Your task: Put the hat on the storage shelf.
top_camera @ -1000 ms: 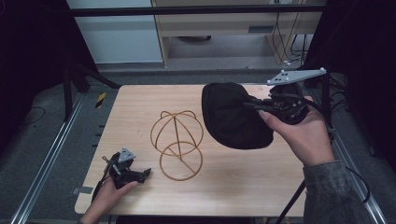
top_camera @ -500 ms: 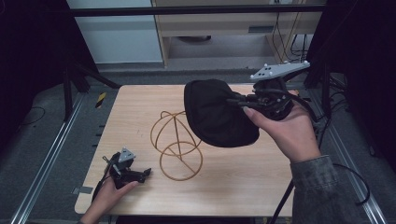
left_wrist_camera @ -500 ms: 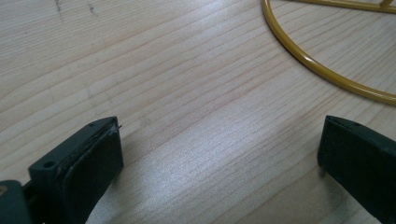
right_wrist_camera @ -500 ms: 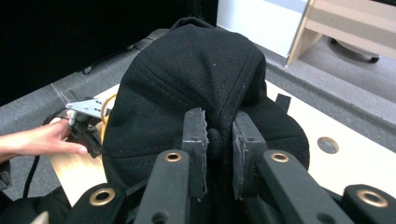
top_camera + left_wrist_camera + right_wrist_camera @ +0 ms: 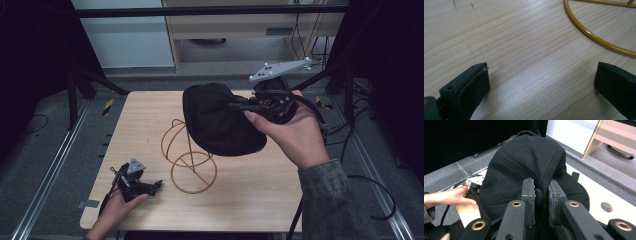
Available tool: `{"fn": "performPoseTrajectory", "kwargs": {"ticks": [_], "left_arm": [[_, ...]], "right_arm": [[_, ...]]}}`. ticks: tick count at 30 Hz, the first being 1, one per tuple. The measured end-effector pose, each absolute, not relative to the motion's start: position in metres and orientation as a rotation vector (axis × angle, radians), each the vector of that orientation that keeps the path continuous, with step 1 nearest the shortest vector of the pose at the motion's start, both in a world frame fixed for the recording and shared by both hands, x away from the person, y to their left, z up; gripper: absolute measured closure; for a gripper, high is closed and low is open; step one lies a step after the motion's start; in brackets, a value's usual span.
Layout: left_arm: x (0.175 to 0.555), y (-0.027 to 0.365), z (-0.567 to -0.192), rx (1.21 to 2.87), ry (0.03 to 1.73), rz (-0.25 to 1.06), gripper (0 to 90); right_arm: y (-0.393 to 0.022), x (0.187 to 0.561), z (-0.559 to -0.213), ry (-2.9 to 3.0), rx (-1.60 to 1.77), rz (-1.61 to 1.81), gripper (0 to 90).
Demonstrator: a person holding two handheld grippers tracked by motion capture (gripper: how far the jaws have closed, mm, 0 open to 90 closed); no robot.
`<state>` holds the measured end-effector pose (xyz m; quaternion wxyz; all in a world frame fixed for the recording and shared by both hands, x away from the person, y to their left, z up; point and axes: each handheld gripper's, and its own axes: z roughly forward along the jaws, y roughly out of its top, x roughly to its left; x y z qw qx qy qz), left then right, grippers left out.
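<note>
A black cap [image 5: 217,120] hangs in the air over the table, pinched at its top by my right gripper [image 5: 240,106], which is shut on it. In the right gripper view the two pads squeeze a fold of the cap [image 5: 529,165] at my right gripper [image 5: 541,195]. Below and left of the cap stands a yellow wire stand [image 5: 187,155] with a round base ring. My left gripper [image 5: 159,184] rests on the table near the front left corner, open, with bare wood between its jaws in the left gripper view [image 5: 541,87]. The stand's ring [image 5: 599,41] curves past ahead of it.
The wooden table [image 5: 260,200] has bare room at the front right. Metal rails run along both sides on the floor, and cables [image 5: 370,185] trail at the right. A pale cabinet [image 5: 125,35] and a wooden shelf stand behind the table.
My right gripper has carried the cap leftward and a little up, so that it now hangs over the wire stand's right side. The left gripper has stayed put.
</note>
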<state>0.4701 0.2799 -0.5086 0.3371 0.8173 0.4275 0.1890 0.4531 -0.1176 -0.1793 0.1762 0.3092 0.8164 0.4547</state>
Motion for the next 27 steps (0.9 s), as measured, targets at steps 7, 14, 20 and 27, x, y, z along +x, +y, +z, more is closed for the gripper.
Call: {"fn": "performPoseTrajectory", "kwargs": {"ticks": [7, 14, 20, 27], "left_arm": [[0.47, 0.28, -0.508, 2.133, 1.114, 0.494, 0.0], [0.47, 0.28, -0.508, 2.135, 1.113, 0.488, 0.0], [0.471, 0.28, -0.508, 2.134, 1.114, 0.488, 0.0], [0.471, 0.28, -0.508, 2.135, 1.114, 0.488, 0.0]], "right_arm": [[-0.104, 0.456, -0.175, 2.328, 0.846, 1.27, 78.1], [-0.094, 0.457, -0.171, 2.342, 0.818, 1.269, 78.1], [-0.087, 0.461, -0.17, 2.353, 0.81, 1.264, 77.9], [-0.082, 0.465, -0.17, 2.359, 0.807, 1.268, 77.9]]}}
